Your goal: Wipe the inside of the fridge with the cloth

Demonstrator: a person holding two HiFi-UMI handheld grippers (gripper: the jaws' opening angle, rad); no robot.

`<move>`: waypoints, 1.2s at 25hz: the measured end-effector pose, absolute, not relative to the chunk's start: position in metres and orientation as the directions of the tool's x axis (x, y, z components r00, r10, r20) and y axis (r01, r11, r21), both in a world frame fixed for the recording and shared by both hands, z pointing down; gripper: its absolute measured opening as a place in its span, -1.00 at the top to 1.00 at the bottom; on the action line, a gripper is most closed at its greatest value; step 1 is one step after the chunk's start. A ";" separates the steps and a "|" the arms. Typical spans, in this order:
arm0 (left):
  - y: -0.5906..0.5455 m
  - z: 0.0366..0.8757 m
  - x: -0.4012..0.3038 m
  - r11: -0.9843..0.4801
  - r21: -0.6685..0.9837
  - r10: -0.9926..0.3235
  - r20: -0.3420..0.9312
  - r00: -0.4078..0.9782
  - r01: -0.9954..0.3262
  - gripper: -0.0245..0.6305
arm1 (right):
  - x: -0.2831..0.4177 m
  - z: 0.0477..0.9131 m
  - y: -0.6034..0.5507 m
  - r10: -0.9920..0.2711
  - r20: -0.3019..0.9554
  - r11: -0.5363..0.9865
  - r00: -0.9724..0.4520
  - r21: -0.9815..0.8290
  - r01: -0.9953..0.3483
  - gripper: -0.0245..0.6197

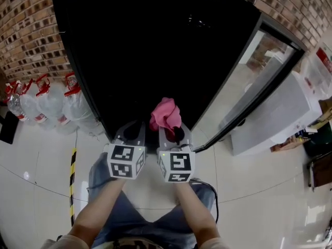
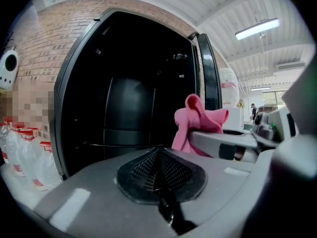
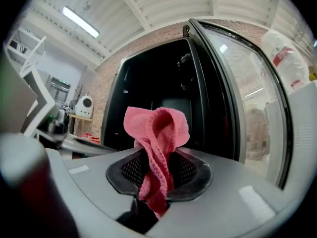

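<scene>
Though wide open, with free room ahead at 12 o'clock, too dark inside the one fridge (image 1: pixel 155 51) to make out shelves. Bounded at 2 o'clock by one glass door (image 1: pixel 249 87), swung outward. At 6 o'clock, just short of the front edge, two side by side: right gripper (image 3: pixel 157 175) clamped on one pink cloth (image 3: pixel 158 128); left gripper (image 2: pixel 159 177) closed, empty. Water bottles (image 1: pixel 46 105) at 9 o'clock, overlapping, hard to count.
</scene>
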State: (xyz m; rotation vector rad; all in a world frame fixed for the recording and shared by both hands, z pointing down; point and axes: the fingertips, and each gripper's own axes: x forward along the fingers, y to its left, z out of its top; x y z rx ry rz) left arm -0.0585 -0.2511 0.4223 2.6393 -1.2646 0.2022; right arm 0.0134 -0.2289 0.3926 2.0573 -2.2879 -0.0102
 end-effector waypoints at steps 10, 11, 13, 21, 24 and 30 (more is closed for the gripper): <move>-0.243 0.381 -0.029 -0.578 0.131 -0.790 0.158 0.592 -0.806 0.94 | 0.024 0.353 -0.205 -0.970 0.048 0.243 -0.239 0.076 -0.967 0.60; -0.240 0.375 -0.027 -0.575 0.132 -0.795 0.146 0.589 -0.808 0.94 | 0.024 0.347 -0.201 -0.966 0.048 0.256 -0.252 0.081 -0.963 0.60; -0.232 0.363 -0.026 -0.565 0.137 -0.804 0.131 0.580 -0.814 0.94 | 0.024 0.338 -0.193 -0.958 0.057 0.284 -0.280 0.085 -0.955 0.60; -0.199 0.327 -0.011 -0.524 0.153 -0.835 0.099 0.541 -0.838 0.94 | 0.043 0.305 -0.163 -0.932 0.063 0.363 -0.358 0.103 -0.926 0.60; -0.189 0.309 0.004 -0.525 0.144 -0.839 0.076 0.539 -0.839 0.94 | 0.053 0.286 -0.156 -0.923 0.034 0.384 -0.382 0.096 -0.918 0.60; -0.172 0.276 0.031 -0.507 0.130 -0.856 0.036 0.515 -0.852 0.94 | 0.080 0.257 -0.143 -0.906 0.002 0.421 -0.422 0.076 -0.904 0.60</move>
